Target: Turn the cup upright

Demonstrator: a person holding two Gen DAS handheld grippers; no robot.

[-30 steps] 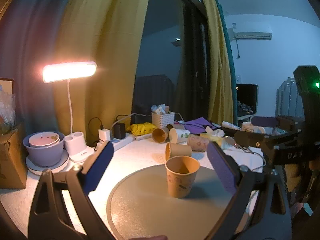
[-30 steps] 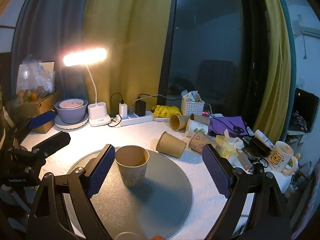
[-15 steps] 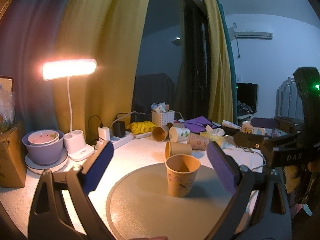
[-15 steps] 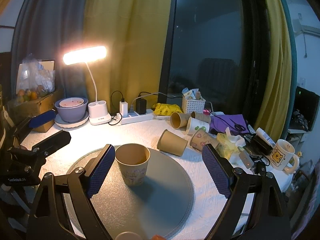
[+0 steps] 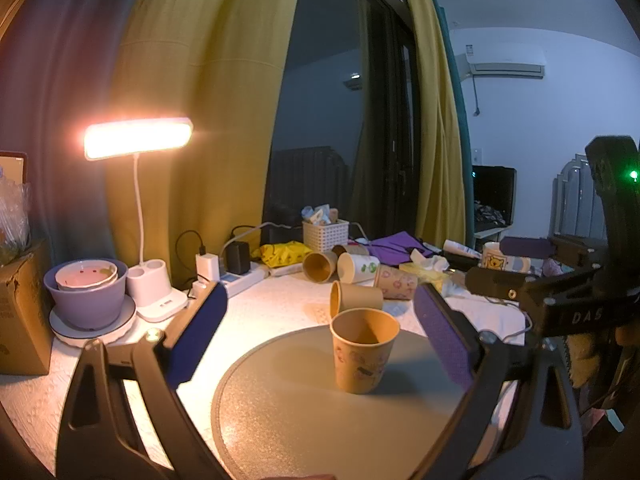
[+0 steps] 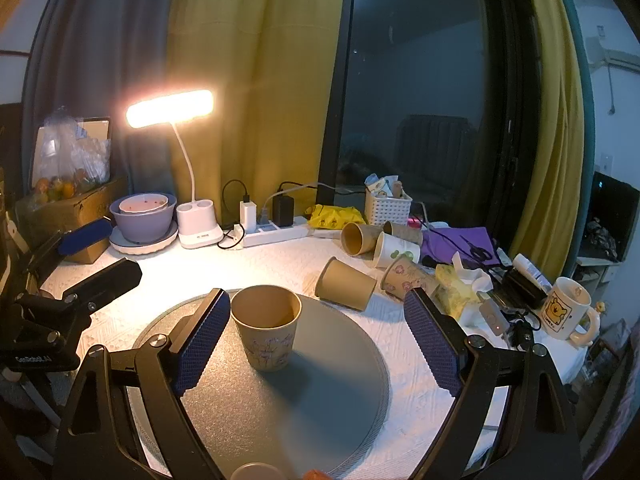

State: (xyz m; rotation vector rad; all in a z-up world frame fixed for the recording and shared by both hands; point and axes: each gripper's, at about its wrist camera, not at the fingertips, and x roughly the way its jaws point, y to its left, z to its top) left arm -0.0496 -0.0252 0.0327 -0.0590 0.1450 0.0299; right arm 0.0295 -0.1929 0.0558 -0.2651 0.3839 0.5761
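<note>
Lamplit and cluttered, the white table (image 6: 280, 264) carries a round grey mat (image 6: 328, 400) at its near edge. Both claws hang with pads wide apart, clamped on nothing: the right gripper (image 6: 316, 336) frames the paper cup (image 6: 266, 328), and the left gripper (image 5: 320, 336) looks at it from the other side. Across the last second little has changed; the cup already stands mouth-up on the mat, so the flip looks done. Only the right view shows another rim at the mat's near edge; four more cups (image 6: 346, 284) lie tipped beyond the mat.
</note>
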